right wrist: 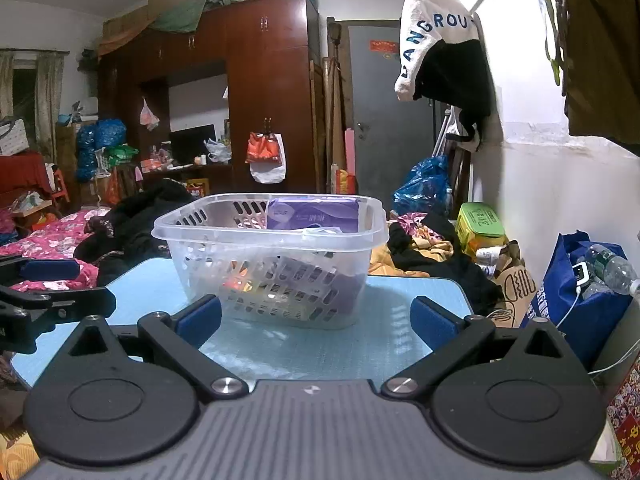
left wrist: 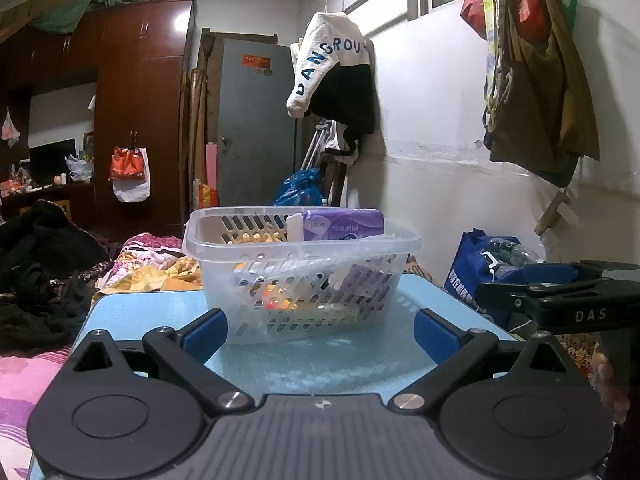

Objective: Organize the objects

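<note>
Your left tongs [left wrist: 320,330] are spread wide and hold nothing; their blue pads [left wrist: 205,330] hover low over the light blue desk [left wrist: 132,312], just short of the clear slotted basket [left wrist: 296,276]. Your right tongs [right wrist: 316,320] are spread just as wide, also empty, and face the same basket [right wrist: 272,264] from its other near corner. In the left wrist view the right tongs [left wrist: 560,300] show at the right edge, beside the desk; in the right wrist view the left tongs [right wrist: 48,292] show at the left edge.

The basket stands upright on the desk, near its middle, touching neither pair of tongs. A purple tissue pack [left wrist: 342,225] leans inside it against the far wall, its top rising above the rim [right wrist: 316,213]. Through the slots you can see smaller items, orange and yellow, lying on the basket floor; what they are is unclear.

Beyond the desk lies a bed with floral bedding [right wrist: 44,240] and dark clothes [left wrist: 36,264]. A blue bag [right wrist: 580,292] holding a water bottle [right wrist: 612,268] sits to the right of the desk.
</note>
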Tool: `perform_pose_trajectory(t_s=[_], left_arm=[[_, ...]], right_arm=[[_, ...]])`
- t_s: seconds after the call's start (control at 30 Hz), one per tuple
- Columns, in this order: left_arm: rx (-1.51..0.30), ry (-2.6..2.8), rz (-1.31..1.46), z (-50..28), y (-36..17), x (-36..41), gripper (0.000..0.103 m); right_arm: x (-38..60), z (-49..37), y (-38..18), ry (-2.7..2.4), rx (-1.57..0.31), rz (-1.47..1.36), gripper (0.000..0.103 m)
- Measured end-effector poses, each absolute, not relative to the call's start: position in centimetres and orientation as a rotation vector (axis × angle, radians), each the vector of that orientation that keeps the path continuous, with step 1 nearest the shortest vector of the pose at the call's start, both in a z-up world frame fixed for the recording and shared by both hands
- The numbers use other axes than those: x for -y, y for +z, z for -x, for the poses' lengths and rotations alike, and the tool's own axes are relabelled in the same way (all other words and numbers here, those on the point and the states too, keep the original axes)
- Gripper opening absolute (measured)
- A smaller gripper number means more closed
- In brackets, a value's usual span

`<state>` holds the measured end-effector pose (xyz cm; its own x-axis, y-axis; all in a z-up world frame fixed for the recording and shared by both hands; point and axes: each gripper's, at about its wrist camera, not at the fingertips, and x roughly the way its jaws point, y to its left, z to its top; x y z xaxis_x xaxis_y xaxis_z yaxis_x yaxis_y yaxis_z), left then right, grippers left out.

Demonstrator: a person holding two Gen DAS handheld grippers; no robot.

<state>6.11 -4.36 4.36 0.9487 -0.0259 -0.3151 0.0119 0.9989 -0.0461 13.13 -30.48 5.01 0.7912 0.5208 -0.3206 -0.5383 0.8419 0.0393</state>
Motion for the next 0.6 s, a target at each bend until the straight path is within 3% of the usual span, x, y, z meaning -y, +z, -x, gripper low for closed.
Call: perform_pose_trajectory(t_s=[0.6], left_arm=[[-0.315, -0.016, 0.047, -5.87, 4.41, 4.53, 0.101]], right_arm=[[30.41, -13.13, 4.9, 0.573, -0.336, 0.047, 0.103]])
